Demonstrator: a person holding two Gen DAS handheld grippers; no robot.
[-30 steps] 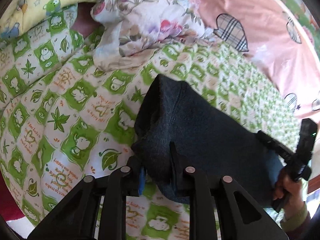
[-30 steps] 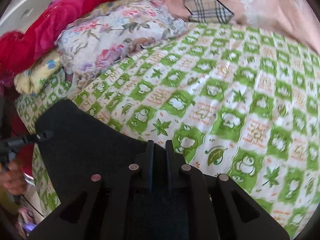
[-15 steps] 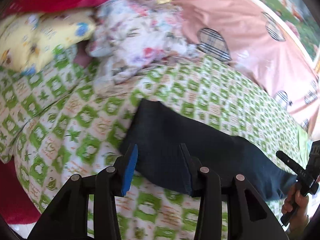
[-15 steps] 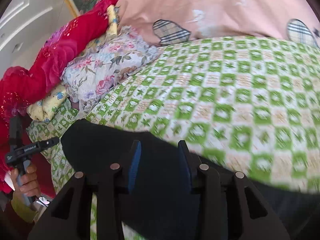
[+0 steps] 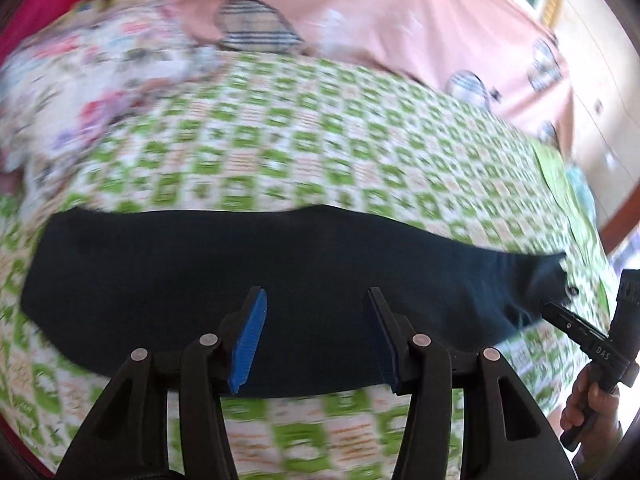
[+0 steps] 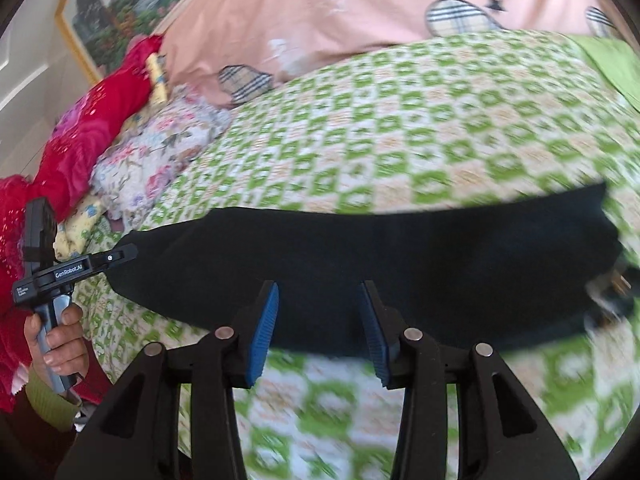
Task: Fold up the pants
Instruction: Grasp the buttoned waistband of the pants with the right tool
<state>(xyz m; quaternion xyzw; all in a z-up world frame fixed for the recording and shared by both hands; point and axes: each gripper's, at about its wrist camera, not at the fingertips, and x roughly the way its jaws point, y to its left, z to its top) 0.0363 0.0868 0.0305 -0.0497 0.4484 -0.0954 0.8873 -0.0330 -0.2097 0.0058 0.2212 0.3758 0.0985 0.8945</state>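
The dark navy pants (image 5: 280,268) lie flat as one long band across the green-checked bedspread (image 5: 320,152); they also show in the right wrist view (image 6: 400,264). My left gripper (image 5: 315,294) hovers over their near edge. Its jaws are opening, and the blue pads (image 5: 248,340) touch nothing. My right gripper (image 6: 319,286) hangs over the same near edge farther along, its jaws also opening and empty. Each gripper shows in the other's view, held by a hand: the right gripper (image 5: 550,306) near one end of the pants, the left gripper (image 6: 128,252) at the other.
A pink sheet with plaid hearts (image 6: 360,8) covers the far side of the bed. A floral quilt (image 6: 160,152), a red blanket (image 6: 88,128) and a yellow pillow (image 6: 80,220) are piled at the left. A framed picture (image 6: 120,0) hangs behind.
Both grippers were shut on the pants; they have let go, opened and drawn back. The pants now lie spread as a long band, and both views have swung sideways.
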